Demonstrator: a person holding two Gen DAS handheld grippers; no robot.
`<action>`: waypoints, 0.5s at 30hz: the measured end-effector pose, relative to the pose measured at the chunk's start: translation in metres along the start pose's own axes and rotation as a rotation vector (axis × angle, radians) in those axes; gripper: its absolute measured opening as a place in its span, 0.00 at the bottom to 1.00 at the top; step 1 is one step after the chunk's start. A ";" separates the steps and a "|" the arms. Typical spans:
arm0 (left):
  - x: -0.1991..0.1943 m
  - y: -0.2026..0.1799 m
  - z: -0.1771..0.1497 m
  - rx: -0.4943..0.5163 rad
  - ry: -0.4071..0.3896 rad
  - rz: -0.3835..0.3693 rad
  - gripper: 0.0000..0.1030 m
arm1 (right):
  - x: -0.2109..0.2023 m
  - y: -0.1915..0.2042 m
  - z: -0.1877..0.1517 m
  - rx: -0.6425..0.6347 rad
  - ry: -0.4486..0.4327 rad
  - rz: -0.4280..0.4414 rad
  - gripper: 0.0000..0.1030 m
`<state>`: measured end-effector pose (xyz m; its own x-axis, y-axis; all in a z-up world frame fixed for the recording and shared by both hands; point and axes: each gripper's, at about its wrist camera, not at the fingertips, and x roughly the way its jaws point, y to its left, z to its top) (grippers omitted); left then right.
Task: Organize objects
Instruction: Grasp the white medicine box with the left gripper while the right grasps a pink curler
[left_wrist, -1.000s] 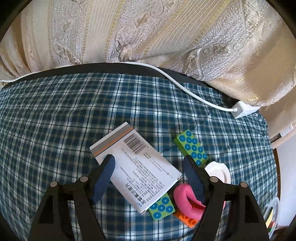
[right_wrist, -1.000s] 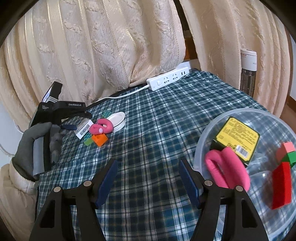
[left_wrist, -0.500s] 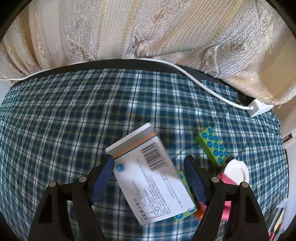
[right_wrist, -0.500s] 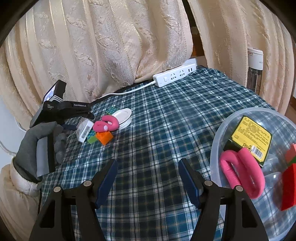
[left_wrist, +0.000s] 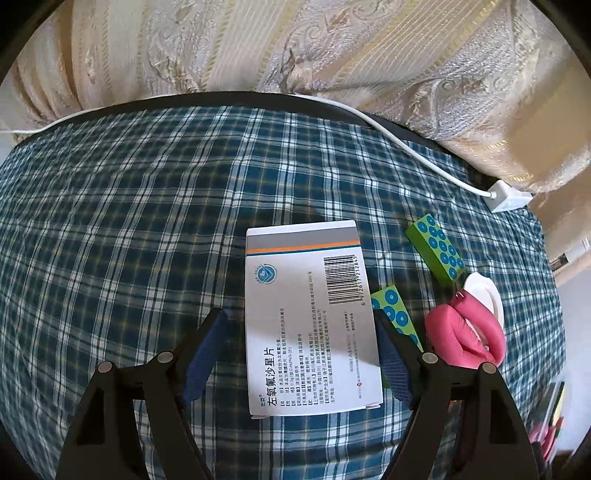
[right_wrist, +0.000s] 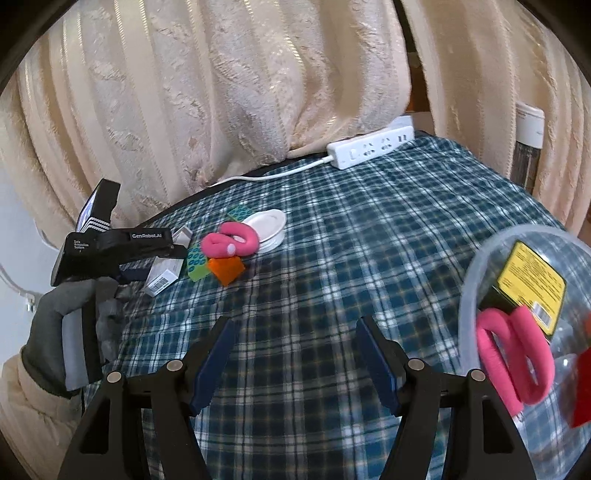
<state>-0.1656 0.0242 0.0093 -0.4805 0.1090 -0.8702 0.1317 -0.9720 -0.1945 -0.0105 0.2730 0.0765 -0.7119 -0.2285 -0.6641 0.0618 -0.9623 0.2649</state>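
Note:
A white medicine box (left_wrist: 310, 317) with a barcode lies between the open fingers of my left gripper (left_wrist: 301, 349); its right edge is at the right finger, and a gap shows at the left finger. It also shows in the right wrist view (right_wrist: 162, 277). To its right lie two green dotted blocks (left_wrist: 436, 249), a pink loop (left_wrist: 463, 338) and a white lid (left_wrist: 484, 295). An orange block (right_wrist: 225, 269) sits by them. My right gripper (right_wrist: 293, 360) is open and empty above the checked cloth (right_wrist: 332, 295), left of a clear bowl (right_wrist: 476, 266).
The bowl holds a yellow-labelled pack (right_wrist: 532, 284), a pink loop (right_wrist: 513, 354) and a red block (right_wrist: 581, 391). A white power strip (right_wrist: 369, 147) and its cable (left_wrist: 406, 147) lie at the table's far edge. Cream curtains (right_wrist: 258, 92) hang behind.
The medicine box has turned from a slant to lie lengthwise between my left fingers, and the left gripper has closed in on it. The right wrist view has shifted towards the left pile.

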 end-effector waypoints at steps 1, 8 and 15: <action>0.000 0.000 0.000 0.004 -0.003 -0.003 0.77 | 0.002 0.003 0.002 -0.013 -0.001 -0.001 0.69; -0.001 0.001 -0.003 0.044 -0.027 -0.026 0.77 | 0.018 0.013 0.018 -0.052 0.003 -0.010 0.69; -0.004 0.001 -0.007 0.091 -0.047 -0.064 0.66 | 0.049 0.031 0.041 -0.126 0.004 -0.005 0.69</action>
<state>-0.1570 0.0247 0.0095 -0.5258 0.1633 -0.8348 0.0217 -0.9785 -0.2051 -0.0720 0.2383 0.0806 -0.7094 -0.2244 -0.6681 0.1463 -0.9742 0.1719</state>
